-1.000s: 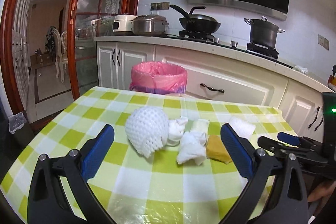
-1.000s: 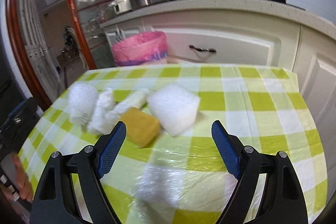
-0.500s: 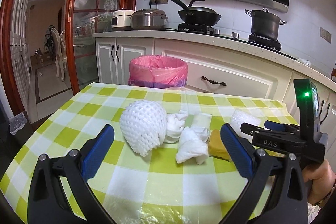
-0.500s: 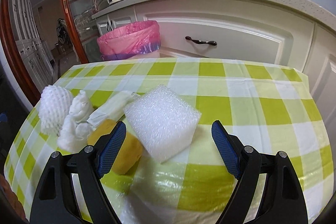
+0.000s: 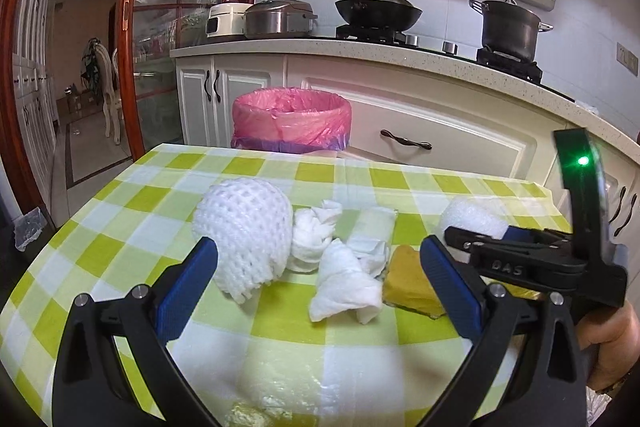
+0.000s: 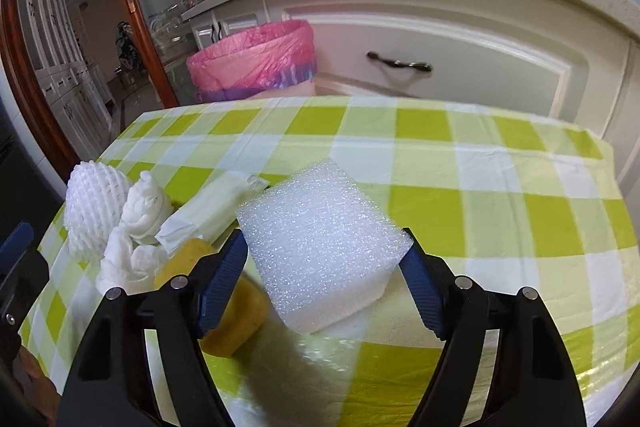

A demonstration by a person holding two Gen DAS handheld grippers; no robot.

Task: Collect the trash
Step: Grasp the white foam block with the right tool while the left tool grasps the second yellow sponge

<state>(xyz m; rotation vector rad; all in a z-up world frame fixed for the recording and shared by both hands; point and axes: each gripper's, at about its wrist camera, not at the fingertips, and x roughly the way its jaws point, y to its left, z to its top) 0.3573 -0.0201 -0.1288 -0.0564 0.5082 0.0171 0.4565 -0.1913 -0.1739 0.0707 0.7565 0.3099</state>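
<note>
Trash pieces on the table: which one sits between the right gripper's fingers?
The white foam block. The right gripper is closing around it; the other pieces lie left of it.

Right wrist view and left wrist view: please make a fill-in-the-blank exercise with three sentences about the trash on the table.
1. Between the fingers of the right tool sits the white ____ block.
2. The trash bin beyond the table has a ____ liner.
3. The yellow sponge lies directly beside the crumpled ____ tissue.

Missing words: foam; pink; white
</note>
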